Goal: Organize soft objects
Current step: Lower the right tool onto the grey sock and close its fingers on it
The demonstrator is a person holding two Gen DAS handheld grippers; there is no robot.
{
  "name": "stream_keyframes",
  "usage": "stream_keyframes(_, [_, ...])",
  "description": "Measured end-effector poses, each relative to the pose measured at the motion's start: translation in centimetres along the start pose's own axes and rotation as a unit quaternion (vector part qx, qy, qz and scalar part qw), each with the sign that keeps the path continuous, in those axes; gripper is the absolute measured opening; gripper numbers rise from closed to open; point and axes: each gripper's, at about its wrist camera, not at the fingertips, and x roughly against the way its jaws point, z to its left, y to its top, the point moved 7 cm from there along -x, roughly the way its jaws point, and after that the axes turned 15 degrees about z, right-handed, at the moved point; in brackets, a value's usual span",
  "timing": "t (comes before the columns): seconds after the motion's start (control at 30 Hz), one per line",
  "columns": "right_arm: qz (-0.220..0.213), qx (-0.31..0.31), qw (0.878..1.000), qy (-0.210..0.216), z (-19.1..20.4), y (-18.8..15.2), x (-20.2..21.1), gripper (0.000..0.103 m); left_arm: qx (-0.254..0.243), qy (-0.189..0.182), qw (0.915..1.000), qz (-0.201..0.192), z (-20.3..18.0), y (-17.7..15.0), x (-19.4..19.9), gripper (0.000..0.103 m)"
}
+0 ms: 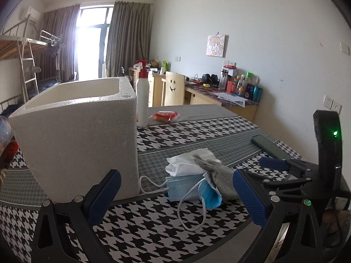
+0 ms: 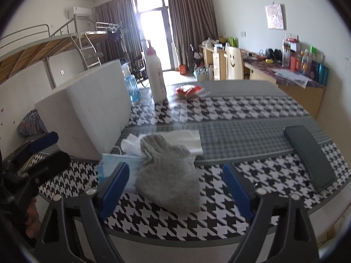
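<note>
A pile of soft things lies on the houndstooth table: a grey sock (image 1: 219,175) (image 2: 169,175), blue face masks (image 1: 186,187) (image 2: 114,168) and white tissue (image 1: 188,161) (image 2: 184,139). A white foam box (image 1: 76,140) (image 2: 92,109) stands left of the pile. My left gripper (image 1: 175,199) is open and empty, just short of the masks. My right gripper (image 2: 175,190) is open and empty, its fingers either side of the sock's near end. The right gripper also shows in the left wrist view (image 1: 274,164).
A white pump bottle (image 1: 142,100) (image 2: 156,76) and a red snack packet (image 1: 165,116) (image 2: 188,91) stand behind the box. A dark flat case (image 1: 269,146) (image 2: 309,155) lies at the right. The table's front edge (image 2: 175,239) is close below the grippers.
</note>
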Motion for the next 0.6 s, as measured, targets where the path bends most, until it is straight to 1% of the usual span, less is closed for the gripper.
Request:
stream_keyframes(0.1, [0.012,-0.005,1.0,0.004,-0.3,-0.4,-0.7,0.086,0.001,0.001,1.0,0.004,0.0,0.0,-0.3,0.102])
stream_keyframes(0.17, [0.022,-0.007,1.0,0.012,-0.3,-0.7,-1.2,0.084,0.0,-0.001,1.0,0.007,-0.2,0.1,-0.6,0.102])
stream_keyframes(0.2, [0.026,-0.007,1.0,0.014,-0.2,-0.8,-1.4,0.081,-0.002,-0.002,1.0,0.008,-0.4,0.1,-0.7,0.102])
stream_keyframes(0.3, [0.041,-0.007,0.999,0.014,-0.2,-1.2,-2.1,0.079,-0.009,-0.003,0.9999,0.012,-0.8,0.1,-1.1,0.102])
stream_keyframes(0.5, [0.064,-0.015,0.998,0.024,-0.5,-1.7,-3.2,0.069,-0.009,-0.004,0.9998,0.02,-0.7,-0.1,-1.7,0.102])
stream_keyframes(0.57, [0.076,-0.019,0.996,0.035,-0.5,-2.0,-3.7,0.068,-0.011,-0.005,0.9997,0.021,-0.8,-0.1,-1.8,0.102])
stream_keyframes(0.6, [0.083,-0.022,0.996,0.039,-0.5,-2.2,-3.9,0.064,-0.013,-0.004,0.9997,0.021,-0.8,-0.1,-1.8,0.102])
